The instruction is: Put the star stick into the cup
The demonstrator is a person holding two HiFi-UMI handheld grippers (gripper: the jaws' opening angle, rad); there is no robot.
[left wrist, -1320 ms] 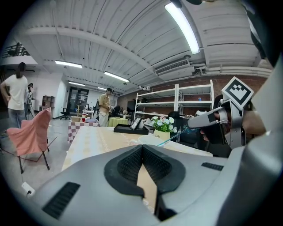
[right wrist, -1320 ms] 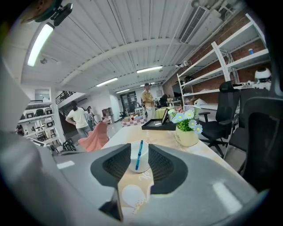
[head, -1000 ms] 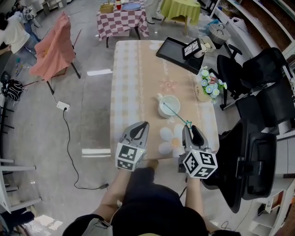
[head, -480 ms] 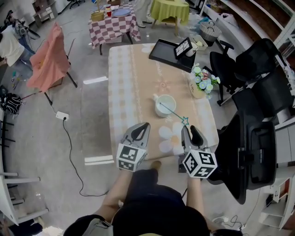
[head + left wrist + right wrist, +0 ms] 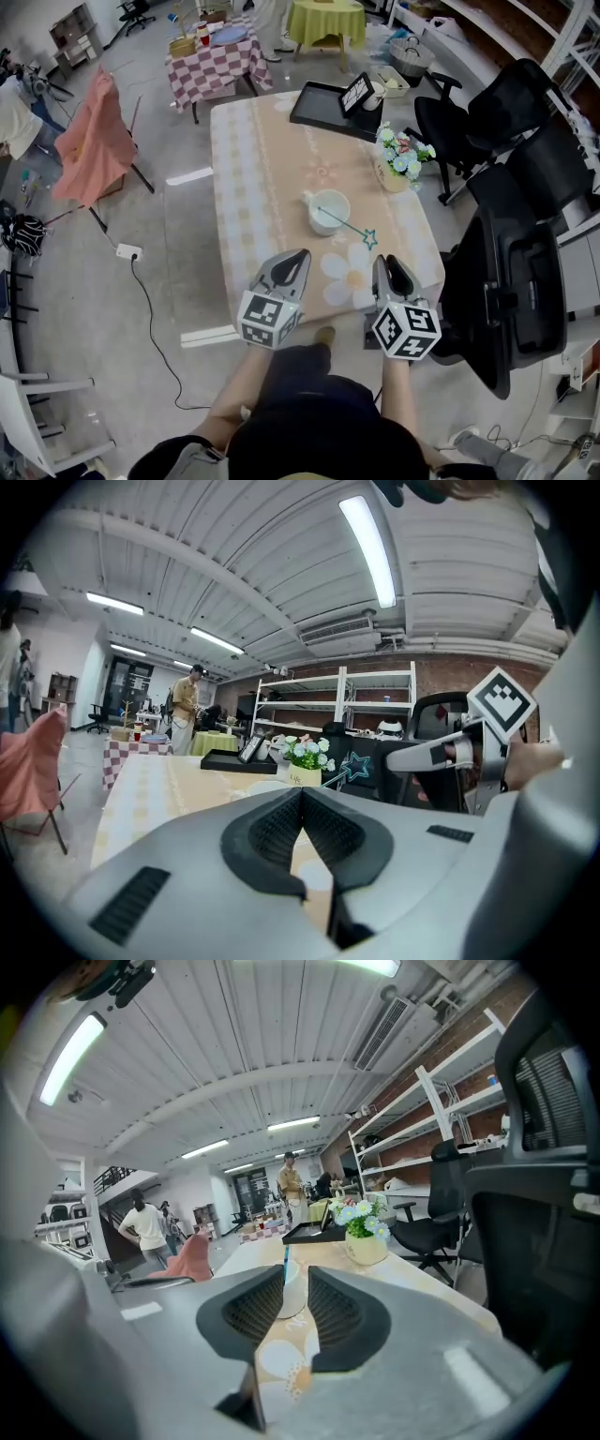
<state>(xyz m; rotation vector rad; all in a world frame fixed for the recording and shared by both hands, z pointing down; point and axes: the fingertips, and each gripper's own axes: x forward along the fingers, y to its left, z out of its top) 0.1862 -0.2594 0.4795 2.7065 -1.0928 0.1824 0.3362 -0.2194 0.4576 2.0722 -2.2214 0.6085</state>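
right jaws: the right gripper had its pads apart with a clear gap and nothing pinched. They'd just been closing in a bit. Only the far-off cup showed through the gap.
left jaws: the left gripper had its tips together, clamped on nothing.
grippers: both hung side by side over the near edge of the table, aimed toward the cup and well short of it.
stick: a thin teal rod with an open star outline on the end. Its lower end sat inside the cup, the rod leaned out over the rim on the right gripper's side, and the star hung outside above the cloth.
cup: white, upright, about mid-table, with its handle on the far left side.
cloth: tan with pale checks. A big white flower print lay between the jaws and the cup.
flower pot: near the table's right edge, just past the cup.
tray: black, on the far right corner of the table.
chairs: black office ones along the right side, the nearest just beside the right gripper.
further off: a pink cloth was draped over a chair on the left, and a checkered table stood beyond.
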